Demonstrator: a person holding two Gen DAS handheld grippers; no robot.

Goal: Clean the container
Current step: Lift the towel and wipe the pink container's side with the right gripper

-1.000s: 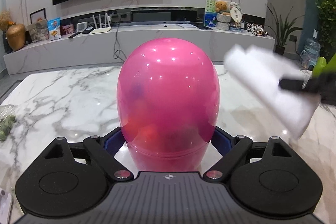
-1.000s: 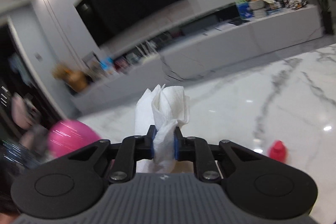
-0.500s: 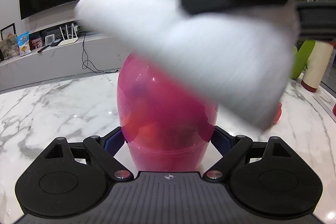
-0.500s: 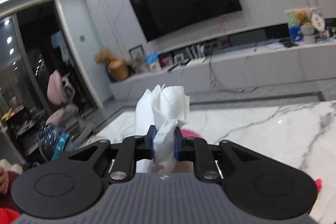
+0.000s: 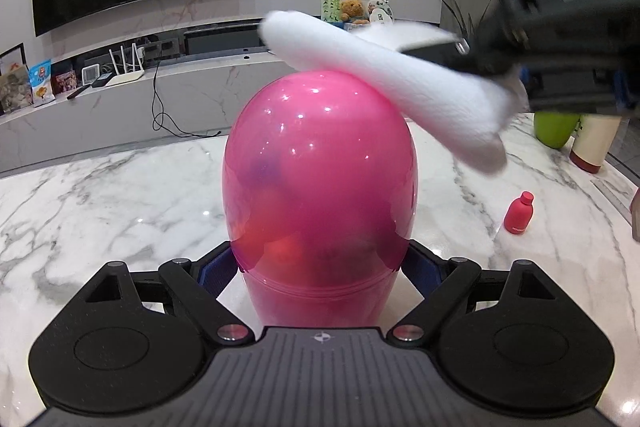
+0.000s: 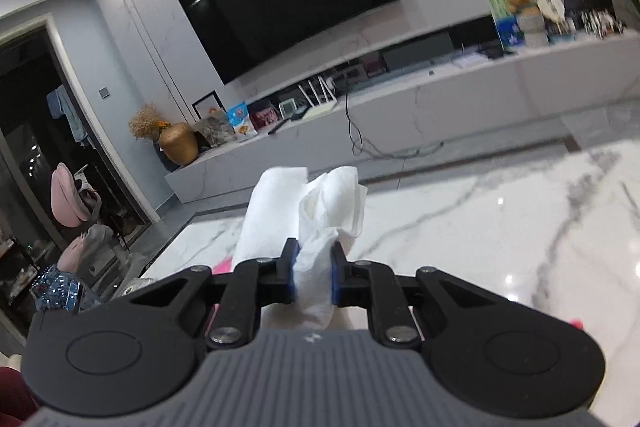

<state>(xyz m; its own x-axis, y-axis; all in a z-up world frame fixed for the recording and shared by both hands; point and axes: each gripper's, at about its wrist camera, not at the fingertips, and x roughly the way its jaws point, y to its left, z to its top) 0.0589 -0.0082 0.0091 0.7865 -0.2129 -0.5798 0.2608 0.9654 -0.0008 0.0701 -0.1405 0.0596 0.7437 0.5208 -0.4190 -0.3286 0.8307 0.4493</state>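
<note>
My left gripper [image 5: 320,267] is shut on a glossy pink egg-shaped container [image 5: 320,187] and holds it upright over the marble table [image 5: 100,195]. My right gripper [image 6: 313,277] is shut on a folded white paper towel [image 6: 320,219]. In the left wrist view the towel [image 5: 384,87] lies across the top right of the container's dome, with the right gripper [image 5: 508,75] coming in from the upper right. A sliver of pink [image 6: 222,267] shows below the towel in the right wrist view.
A small red bottle [image 5: 519,213] stands on the table to the right. A green cup [image 5: 556,129] and a white bottle with a red base [image 5: 592,143] stand at the far right. A TV console [image 5: 160,95] runs behind the table.
The right gripper has swung the towel in from the right, over the container, and now lowered it onto the dome's top right. The left gripper keeps its hold; its view shifted slightly.
</note>
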